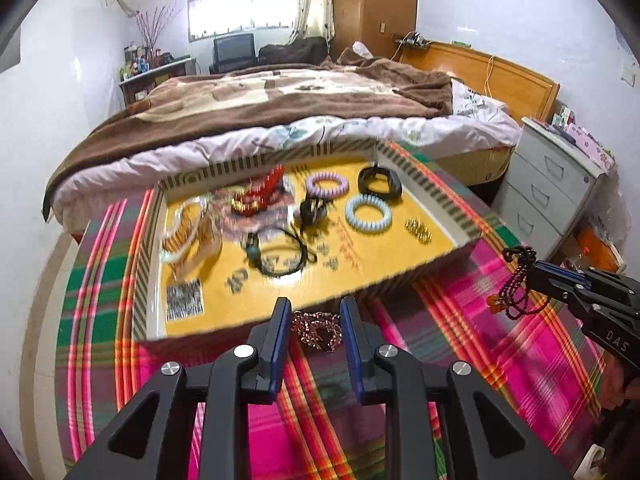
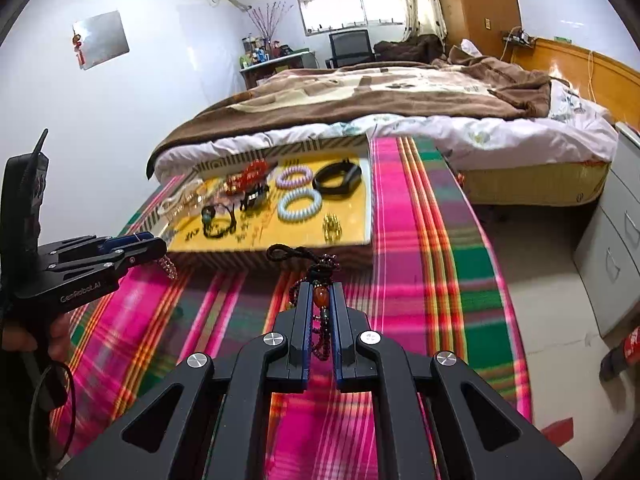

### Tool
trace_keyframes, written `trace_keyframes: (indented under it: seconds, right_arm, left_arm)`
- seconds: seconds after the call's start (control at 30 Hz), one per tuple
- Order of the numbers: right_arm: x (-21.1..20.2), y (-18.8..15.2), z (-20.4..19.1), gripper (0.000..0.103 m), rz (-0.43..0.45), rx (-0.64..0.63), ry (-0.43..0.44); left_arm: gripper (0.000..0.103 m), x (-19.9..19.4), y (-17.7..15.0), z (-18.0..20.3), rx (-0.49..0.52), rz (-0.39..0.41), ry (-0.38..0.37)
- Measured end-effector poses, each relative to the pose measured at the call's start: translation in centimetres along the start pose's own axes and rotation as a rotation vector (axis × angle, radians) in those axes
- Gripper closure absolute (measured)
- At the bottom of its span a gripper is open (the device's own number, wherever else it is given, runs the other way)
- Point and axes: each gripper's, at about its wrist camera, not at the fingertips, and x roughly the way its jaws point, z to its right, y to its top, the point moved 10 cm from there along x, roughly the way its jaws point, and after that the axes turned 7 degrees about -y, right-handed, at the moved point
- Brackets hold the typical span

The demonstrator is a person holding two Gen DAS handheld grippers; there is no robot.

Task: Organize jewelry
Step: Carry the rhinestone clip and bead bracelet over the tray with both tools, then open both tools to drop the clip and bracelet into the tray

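Tray [image 1: 436,216] lies ahead of both grippers, up-frame, long side running left-right across the plaid cloth [image 1: 500,340]; near rim is just past the fingertips in both wrist views. Left gripper [image 1: 315,312] looks nearer to that near rim than the right one.

Left gripper: jaws narrowed partway, a pinkish bead bracelet [image 1: 316,330] bunched between the blue pads [image 1: 282,328]. Right wrist view shows beads dangling under its tip, so judged as gripped and lifted off the cloth.

Right gripper [image 2: 322,304]: jaws almost fully closed on a dark purple bead necklace [image 2: 320,344]; orange bead [image 2: 320,293] sits between the pads, black cord loop [image 2: 280,252] sticks out forward over the tray edge, strands hang down between the fingers. Left view confirms it hanging clear of the cloth.

Tray already holds two coil hair ties, purple [image 1: 327,185] and blue [image 1: 367,213], black band [image 1: 379,184], red bead piece [image 1: 267,189], black cord bracelet [image 1: 280,254], gold clips [image 1: 418,231].

Next move, judged: carry both pieces forward over the near rim, then drop. Free yellow floor sits front-centre and front-right.
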Motion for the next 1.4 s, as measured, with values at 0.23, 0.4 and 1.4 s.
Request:
trace_keyframes:
  seconds: [0.23, 0.4, 1.4]
  right_arm:
    - [0.6, 3.2, -0.6, 0.095, 0.034, -0.014, 0.011]
    - [2.2, 5.6, -0.8, 0.095, 0.040, -0.023, 0.022]
    - [11.4, 3.4, -3.5, 0.089, -0.146, -0.100, 0.001]
  left_arm:
    - [0.077, 0.0, 3.1, -0.6, -0.024, 0.041, -0.021]
    - [0.077, 1.0, 4.8, -1.1, -0.041, 0.049, -0.036]
    - [0.052, 7.5, 1.7, -4.2, -0.139, -0.059, 0.009]
